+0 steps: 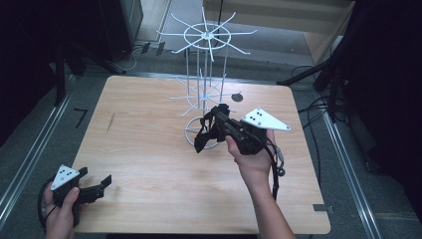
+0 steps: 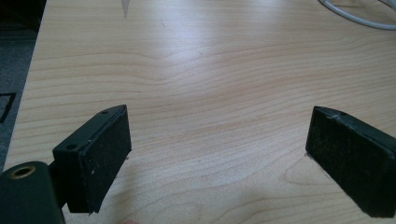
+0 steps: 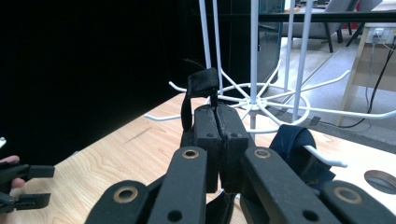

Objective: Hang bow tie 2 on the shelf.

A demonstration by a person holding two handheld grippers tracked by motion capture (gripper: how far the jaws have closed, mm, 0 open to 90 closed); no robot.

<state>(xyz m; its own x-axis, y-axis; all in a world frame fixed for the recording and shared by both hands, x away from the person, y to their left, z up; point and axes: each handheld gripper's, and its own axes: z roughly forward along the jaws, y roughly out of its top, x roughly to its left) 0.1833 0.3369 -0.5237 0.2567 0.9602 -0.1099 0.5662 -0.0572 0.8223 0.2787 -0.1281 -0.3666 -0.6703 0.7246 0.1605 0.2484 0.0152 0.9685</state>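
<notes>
Right gripper view shows you the thing in hand: a dark strap [image 3: 201,86], flat and narrow like webbing, matte black, folded into a loop that stands up just above your right hand-held gripper [image 3: 217,116]. Its jaws are pressed together with the strap pinched between the pads, and a length of it hangs down below them. In the high view the strap [image 1: 203,133] droops from the jaw tips over the ring base of the white wire rack [image 1: 205,74], near the middle of the worktop [image 1: 149,164]. One of the rack's lower prongs carries a dark blue cloth piece [image 3: 299,149], just beside your right jaw. Your left hand-held gripper [image 1: 94,180] sits at the worktop's near left corner, well apart from the strap, jaws spread with bare wood between them. The strap's lower end is hidden behind the jaws, and its full length is hard to make out.
</notes>
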